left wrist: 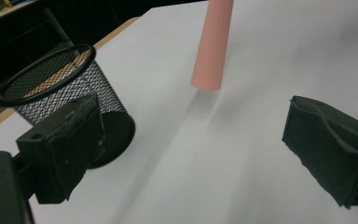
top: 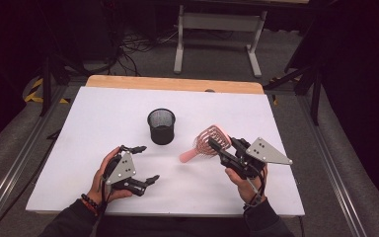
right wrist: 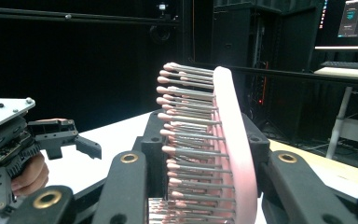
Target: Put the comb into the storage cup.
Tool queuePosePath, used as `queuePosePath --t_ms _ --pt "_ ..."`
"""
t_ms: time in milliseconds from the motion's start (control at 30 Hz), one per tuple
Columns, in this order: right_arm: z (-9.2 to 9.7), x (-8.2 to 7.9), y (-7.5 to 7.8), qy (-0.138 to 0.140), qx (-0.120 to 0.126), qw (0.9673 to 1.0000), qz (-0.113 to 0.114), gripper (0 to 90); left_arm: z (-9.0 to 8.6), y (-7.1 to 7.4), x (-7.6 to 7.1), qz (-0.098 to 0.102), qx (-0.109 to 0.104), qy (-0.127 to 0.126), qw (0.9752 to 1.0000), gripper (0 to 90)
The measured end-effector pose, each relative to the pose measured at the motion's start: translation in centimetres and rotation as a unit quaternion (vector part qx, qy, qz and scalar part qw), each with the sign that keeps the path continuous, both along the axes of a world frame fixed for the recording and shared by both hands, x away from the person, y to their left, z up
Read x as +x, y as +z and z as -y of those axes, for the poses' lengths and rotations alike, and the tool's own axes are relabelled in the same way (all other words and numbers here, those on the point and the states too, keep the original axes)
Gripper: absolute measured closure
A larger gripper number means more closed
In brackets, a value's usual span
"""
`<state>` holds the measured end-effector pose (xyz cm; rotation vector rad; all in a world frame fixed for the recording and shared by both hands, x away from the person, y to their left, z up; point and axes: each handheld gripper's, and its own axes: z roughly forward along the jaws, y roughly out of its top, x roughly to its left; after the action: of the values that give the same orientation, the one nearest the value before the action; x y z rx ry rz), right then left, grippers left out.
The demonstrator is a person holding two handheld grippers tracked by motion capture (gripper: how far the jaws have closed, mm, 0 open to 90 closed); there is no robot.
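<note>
My right gripper point(top: 223, 144) clamps the head of the pink hairbrush point(top: 205, 142), its handle slanting down toward the white table point(top: 94, 118). My left gripper point(top: 142, 164) is spread wide with nothing between its jaws (just bare tabletop), near the black mesh cup point(top: 161, 126).

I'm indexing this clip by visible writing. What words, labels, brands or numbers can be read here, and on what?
None can be read: the hairbrush, the mesh cup and the grippers bear no visible writing.
Monitor in the right gripper view: lit lines of text, too small and blurred to read.
</note>
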<state>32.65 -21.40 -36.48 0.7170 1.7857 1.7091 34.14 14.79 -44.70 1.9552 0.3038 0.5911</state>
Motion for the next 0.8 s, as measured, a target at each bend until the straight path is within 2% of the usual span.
queuePosePath --t_ms 233,800 --pt "0.0 0.1 0.2 -0.003 -0.002 1.0000 0.008 63.4 -1.6 -0.1 0.0 -0.001 -0.009 0.015 0.9998 4.6" --pt "0.1 0.4 1.1 -0.007 -0.005 0.9997 0.023 63.4 -4.2 -0.5 0.0 -0.004 -0.011 0.039 0.9992 4.1"
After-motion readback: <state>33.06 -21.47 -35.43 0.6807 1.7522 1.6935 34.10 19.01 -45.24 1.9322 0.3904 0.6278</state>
